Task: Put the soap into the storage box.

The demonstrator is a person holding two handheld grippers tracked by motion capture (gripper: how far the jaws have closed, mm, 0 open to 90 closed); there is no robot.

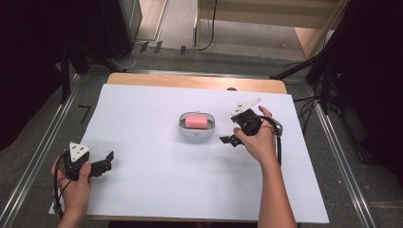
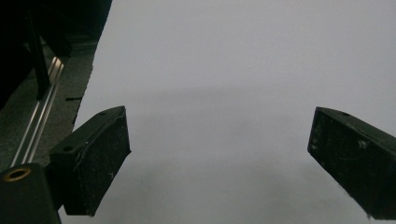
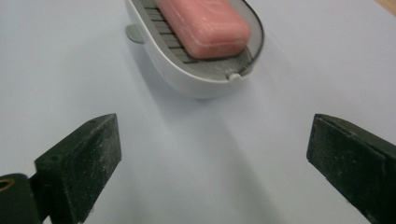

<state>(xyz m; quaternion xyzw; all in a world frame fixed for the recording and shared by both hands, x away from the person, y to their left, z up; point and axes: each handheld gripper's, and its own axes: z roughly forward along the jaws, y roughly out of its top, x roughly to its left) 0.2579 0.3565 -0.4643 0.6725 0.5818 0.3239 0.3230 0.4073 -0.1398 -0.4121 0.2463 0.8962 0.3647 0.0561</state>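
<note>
Beside the soap dish (image 1: 197, 127) holding pink soap (image 1: 196, 121), we aim our right tool (image 1: 231, 137), jaws apart; left tool (image 1: 103, 164) idles, likewise apart.

Pink soap (image 1: 196, 121), grey slatted dish (image 1: 183, 127)

high view overhead; right gripper view faces soap dish (image 3: 196, 70) closely.

White sheet (image 1: 157, 175) is laid over wooden bench (image 1: 190, 80), wood seen along far edge. Grey soap dish (image 1: 197, 131) is set mid-sheet, pink soap bar (image 1: 196, 121) lying inside on slatted insert. Metal rails (image 1: 43, 142) run along both sides. Cables (image 1: 142, 47) are seen on grey floor beyond bench
</note>
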